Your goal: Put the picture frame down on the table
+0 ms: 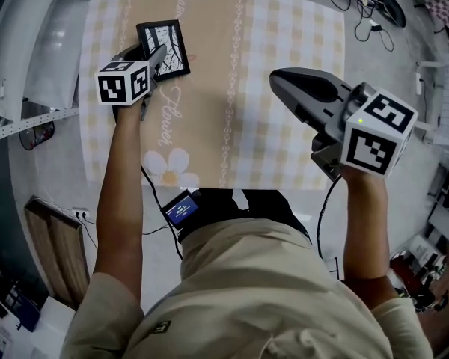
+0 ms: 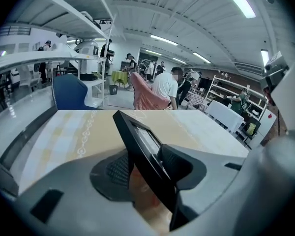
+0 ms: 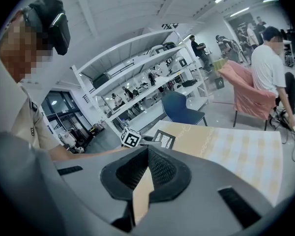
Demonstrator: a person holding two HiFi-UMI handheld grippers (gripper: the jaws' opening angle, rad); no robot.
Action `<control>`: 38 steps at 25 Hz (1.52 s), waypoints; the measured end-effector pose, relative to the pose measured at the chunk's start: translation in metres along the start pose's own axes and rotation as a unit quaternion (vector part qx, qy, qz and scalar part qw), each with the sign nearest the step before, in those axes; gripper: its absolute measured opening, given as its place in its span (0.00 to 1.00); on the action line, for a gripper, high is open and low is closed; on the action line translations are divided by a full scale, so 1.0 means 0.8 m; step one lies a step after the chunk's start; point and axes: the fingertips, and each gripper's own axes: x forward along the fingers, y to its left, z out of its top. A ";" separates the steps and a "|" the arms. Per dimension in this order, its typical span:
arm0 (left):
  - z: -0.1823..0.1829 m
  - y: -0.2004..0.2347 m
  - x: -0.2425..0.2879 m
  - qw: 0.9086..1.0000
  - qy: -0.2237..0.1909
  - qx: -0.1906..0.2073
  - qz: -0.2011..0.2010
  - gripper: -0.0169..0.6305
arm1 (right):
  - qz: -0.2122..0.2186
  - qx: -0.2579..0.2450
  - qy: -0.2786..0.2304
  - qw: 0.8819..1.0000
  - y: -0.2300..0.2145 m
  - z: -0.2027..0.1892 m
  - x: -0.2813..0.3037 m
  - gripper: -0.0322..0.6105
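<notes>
A black picture frame point(image 1: 165, 48) with a pale print hangs over the far left of the table point(image 1: 269, 88). My left gripper point(image 1: 156, 60) is shut on the frame's near edge. In the left gripper view the frame point(image 2: 142, 154) stands tilted between the two jaws, held above the cloth. My right gripper point(image 1: 295, 88) hovers over the table's right side, jaws shut with nothing between them. The right gripper view shows the frame point(image 3: 163, 139) small and far off, beside the left gripper's marker cube point(image 3: 131, 138).
The table wears a beige and white checked cloth with a daisy point(image 1: 170, 168) at its near left. A white shelf rack point(image 1: 22, 51) stands left of the table. Cables point(image 1: 367, 10) lie on the floor at far right. A blue chair point(image 2: 69, 92) stands beyond the table.
</notes>
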 end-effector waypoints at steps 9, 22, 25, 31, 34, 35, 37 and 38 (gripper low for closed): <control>0.005 0.000 -0.005 0.997 0.014 0.066 0.047 0.31 | 0.005 -0.003 0.000 1.000 0.002 0.001 -0.007 0.05; 0.003 0.005 -0.018 0.985 0.036 0.139 0.095 0.35 | 0.009 -0.008 -0.001 1.000 0.010 -0.001 -0.014 0.05; 0.003 0.004 -0.021 0.982 0.039 0.153 0.102 0.36 | 0.010 -0.009 -0.001 1.000 0.014 -0.002 -0.017 0.05; 0.001 0.012 -0.030 0.977 0.047 0.171 0.121 0.39 | 0.008 -0.011 -0.001 1.000 0.019 -0.005 -0.025 0.05; 0.004 0.016 -0.033 0.973 0.042 0.185 0.130 0.39 | 0.008 -0.011 -0.002 1.000 0.021 -0.005 -0.025 0.05; 0.005 0.018 -0.032 0.972 0.037 0.192 0.130 0.39 | 0.009 -0.012 -0.003 1.000 0.022 -0.004 -0.025 0.05; 0.009 0.018 -0.034 0.970 0.030 0.201 0.130 0.39 | 0.011 -0.013 -0.003 1.000 0.025 -0.003 -0.025 0.05; 0.011 0.017 -0.038 0.970 0.032 0.202 0.132 0.39 | 0.013 -0.014 -0.004 1.000 0.026 -0.002 -0.025 0.05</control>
